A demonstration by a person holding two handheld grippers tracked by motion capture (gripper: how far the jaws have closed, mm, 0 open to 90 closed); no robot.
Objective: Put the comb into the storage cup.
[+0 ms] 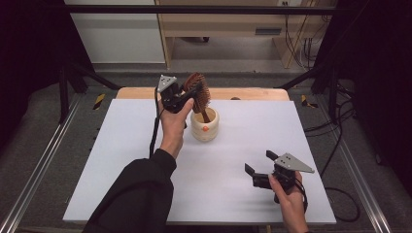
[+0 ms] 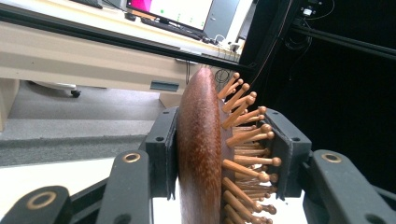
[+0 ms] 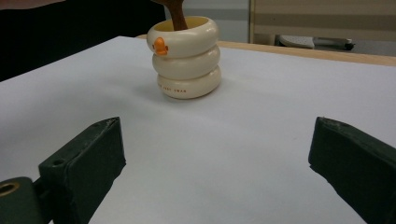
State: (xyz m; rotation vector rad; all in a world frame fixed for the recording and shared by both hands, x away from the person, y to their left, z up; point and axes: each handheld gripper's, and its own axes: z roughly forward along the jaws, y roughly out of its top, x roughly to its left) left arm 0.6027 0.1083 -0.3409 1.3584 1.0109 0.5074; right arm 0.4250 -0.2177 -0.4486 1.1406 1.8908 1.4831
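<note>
A brown wooden hairbrush with peg bristles stands tilted, its handle down inside a cream ringed cup with a small orange duck mark. My left gripper is shut on the brush head above the cup. In the left gripper view the jaws press the brush from both sides, one pad on the smooth back, the other pad on the bristles. My right gripper sits low near the table's front right, open and holding nothing. It faces the cup from a distance.
The white table top has a wooden strip along its far edge. Metal rails run down both sides of the table. Cables lie on the floor at the right. A desk with screens stands beyond the table.
</note>
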